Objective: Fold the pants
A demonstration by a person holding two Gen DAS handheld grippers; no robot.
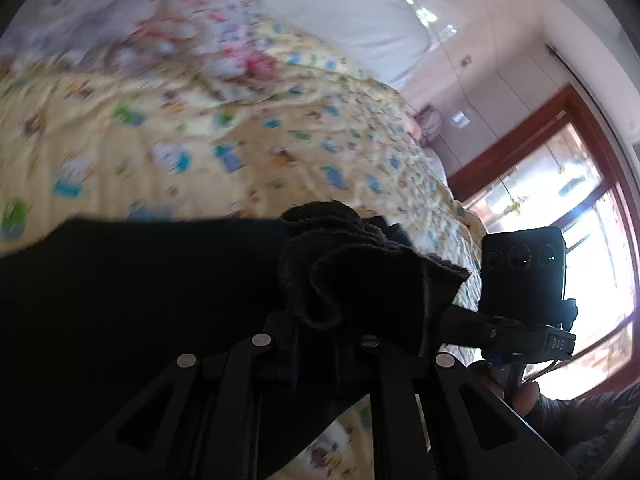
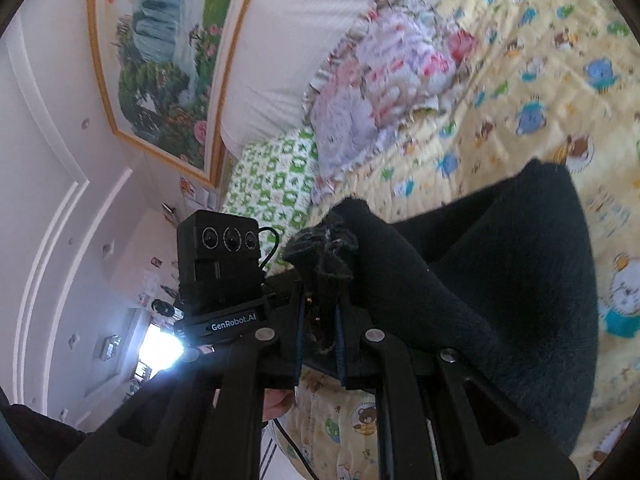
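Observation:
The black pants [image 1: 140, 300] hang between both grippers above the bed. In the left wrist view my left gripper [image 1: 336, 320] is shut on a bunched fold of the dark cloth, which hides the fingertips. The rest of the pants stretches away to the left as a wide, flat sheet. In the right wrist view my right gripper [image 2: 322, 312] is shut on a frayed edge of the pants [image 2: 500, 288], and the fabric drapes off to the right in thick folds. Each view shows the other gripper's camera block [image 1: 522, 268] [image 2: 220, 256] close beside the held cloth.
A yellow quilt with cartoon animals [image 1: 200, 140] [image 2: 540, 80] covers the bed beneath. A floral blanket [image 2: 384, 92] and a green patterned pillow [image 2: 276, 176] lie by the white headboard [image 2: 288, 40]. A wood-framed window [image 1: 580, 208] is to the right, and a framed painting [image 2: 160, 60] hangs on the wall.

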